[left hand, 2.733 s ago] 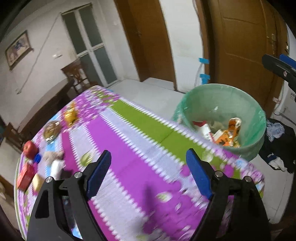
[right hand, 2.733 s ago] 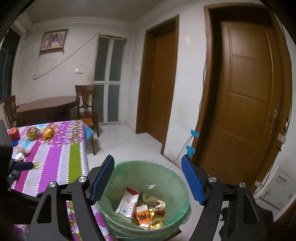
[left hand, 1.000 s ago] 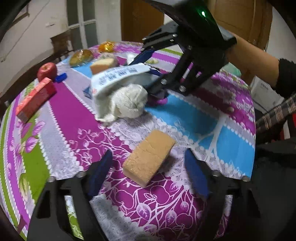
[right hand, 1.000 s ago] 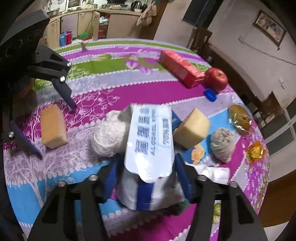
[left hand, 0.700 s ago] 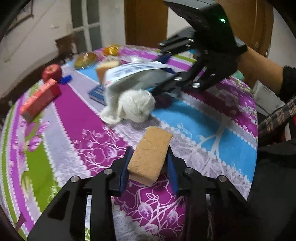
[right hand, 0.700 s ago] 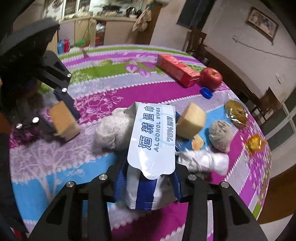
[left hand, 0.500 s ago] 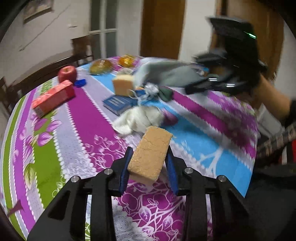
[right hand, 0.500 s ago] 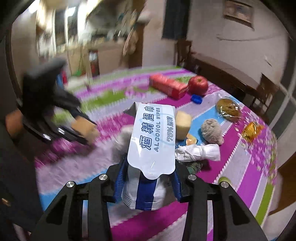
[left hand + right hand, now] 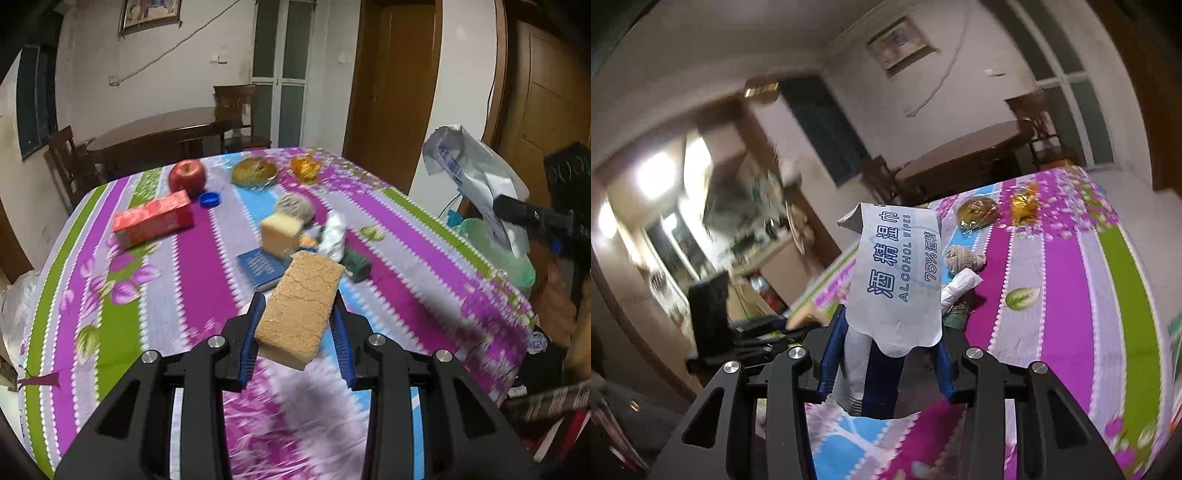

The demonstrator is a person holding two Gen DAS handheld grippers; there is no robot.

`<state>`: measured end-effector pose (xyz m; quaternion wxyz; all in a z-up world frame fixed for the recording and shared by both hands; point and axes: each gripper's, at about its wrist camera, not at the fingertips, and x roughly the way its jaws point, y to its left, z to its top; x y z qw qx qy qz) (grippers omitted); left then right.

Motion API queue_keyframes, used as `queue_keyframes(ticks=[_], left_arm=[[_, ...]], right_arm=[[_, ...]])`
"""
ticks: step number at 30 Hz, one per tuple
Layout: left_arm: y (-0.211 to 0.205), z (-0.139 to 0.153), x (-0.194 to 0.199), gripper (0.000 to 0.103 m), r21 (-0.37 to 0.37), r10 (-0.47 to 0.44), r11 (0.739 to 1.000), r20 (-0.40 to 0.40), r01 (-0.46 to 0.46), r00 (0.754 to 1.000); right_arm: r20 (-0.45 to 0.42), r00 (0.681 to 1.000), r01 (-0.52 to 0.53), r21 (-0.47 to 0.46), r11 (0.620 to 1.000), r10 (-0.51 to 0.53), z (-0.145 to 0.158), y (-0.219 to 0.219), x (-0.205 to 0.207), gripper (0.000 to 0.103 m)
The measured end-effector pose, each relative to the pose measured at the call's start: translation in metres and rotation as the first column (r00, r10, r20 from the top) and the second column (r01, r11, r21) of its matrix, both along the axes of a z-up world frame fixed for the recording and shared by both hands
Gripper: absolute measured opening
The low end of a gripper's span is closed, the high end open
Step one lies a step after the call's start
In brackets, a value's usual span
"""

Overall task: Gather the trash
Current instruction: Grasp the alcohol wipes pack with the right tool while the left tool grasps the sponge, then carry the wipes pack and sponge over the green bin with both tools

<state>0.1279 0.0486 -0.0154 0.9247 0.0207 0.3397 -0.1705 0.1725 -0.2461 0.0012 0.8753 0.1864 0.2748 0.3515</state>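
The left gripper [image 9: 298, 328] is clamped on a tan sponge block [image 9: 301, 309], its blue pads pressing both long sides, and the block is lifted clear of the floral tablecloth [image 9: 207, 258] with its cracked top face tilted up toward the camera. The right gripper [image 9: 884, 360] is closed on an alcohol wipes packet [image 9: 895, 273], a soft white and blue pouch whose printed flap stands up above the jaws; in the left wrist view the same packet [image 9: 476, 181] hangs at the right edge of the table, just above a green-lined trash bin [image 9: 495, 251] that stands beyond the table's far corner. On the cloth lie a red carton [image 9: 153, 218], a red apple [image 9: 187, 176], a blue bottle cap [image 9: 209, 199], a wrapped bun [image 9: 254, 171], a gold wrapper [image 9: 304, 168], a ball of twine [image 9: 294, 207], a yellow sponge block [image 9: 280, 236] resting on a small blue booklet [image 9: 263, 266], a crumpled white wrapper [image 9: 333, 238] and a dark green scrap [image 9: 356, 266]. A dark wooden table [image 9: 155, 129] with chairs stands behind, by the wall.
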Motion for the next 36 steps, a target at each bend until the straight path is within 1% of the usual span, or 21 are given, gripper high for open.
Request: queue_keyframes(ticks=[2, 4, 7, 9, 11, 13, 15, 16, 17, 24, 29, 32, 36], left_arm=[[-0.014, 0.003, 0.002, 0.034, 0.0, -0.01, 1.0, -0.003, 0.01, 1.0], [-0.032, 0.004, 0.007, 0.034, 0.017, -0.01, 1.0, -0.002, 0.01, 1.0], [-0.054, 0.002, 0.016, 0.034, 0.009, -0.016, 1.0, -0.03, 0.016, 0.999], [-0.067, -0.001, 0.022, 0.034, 0.035, 0.011, 0.999, -0.027, -0.01, 1.0], [-0.079, -0.004, 0.025, 0.034, 0.062, 0.03, 0.998, -0.017, -0.029, 0.999], [-0.09, -0.007, 0.027, 0.034, 0.074, 0.03, 0.997, -0.018, -0.028, 0.999], [-0.102, -0.01, 0.028, 0.034, 0.088, 0.027, 0.996, -0.02, -0.025, 0.999], [-0.107, -0.011, 0.028, 0.034, 0.096, 0.027, 0.995, -0.018, -0.025, 0.999], [-0.111, -0.011, 0.028, 0.034, 0.107, 0.03, 0.994, -0.014, -0.028, 0.999], [-0.138, -0.02, 0.025, 0.034, 0.191, 0.041, 0.981, 0.018, -0.044, 0.999], [-0.152, -0.021, 0.022, 0.034, 0.225, 0.036, 0.973, 0.033, -0.043, 0.999], [-0.158, -0.022, 0.02, 0.033, 0.233, 0.029, 0.972, 0.035, -0.037, 0.999], [-0.164, -0.023, 0.018, 0.033, 0.243, 0.022, 0.97, 0.037, -0.03, 0.999]], right_arm=[[-0.003, 0.998, 0.058, -0.015, 0.998, -0.058, 0.0, -0.007, -0.01, 0.044], [-0.006, 0.996, 0.093, -0.037, 0.995, -0.093, -0.002, -0.011, -0.017, 0.044], [-0.01, 0.987, 0.159, -0.1, 0.982, -0.161, -0.006, -0.016, -0.027, 0.044], [-0.002, 0.975, 0.22, -0.181, 0.958, -0.224, -0.008, -0.017, -0.035, 0.044], [0.001, 0.967, 0.247, -0.219, 0.944, -0.253, -0.012, -0.018, -0.041, 0.044], [-0.001, 0.963, 0.262, -0.242, 0.934, -0.27, -0.015, -0.02, -0.045, 0.044], [0.009, 0.954, 0.29, -0.287, 0.913, -0.3, -0.02, -0.022, -0.051, 0.044], [0.017, 0.948, 0.305, -0.321, 0.897, -0.317, -0.024, -0.021, -0.055, 0.044], [0.017, 0.947, 0.308, -0.334, 0.891, -0.321, -0.026, -0.02, -0.056, 0.044], [-0.015, 0.94, 0.316, -0.335, 0.888, -0.34, -0.046, -0.033, -0.063, 0.044], [-0.008, 0.933, 0.332, -0.356, 0.873, -0.359, -0.051, -0.041, -0.062, 0.044], [-0.006, 0.931, 0.338, -0.358, 0.87, -0.365, -0.051, -0.043, -0.064, 0.044], [0.018, 0.924, 0.359, -0.386, 0.85, -0.382, -0.051, -0.046, -0.068, 0.044]])
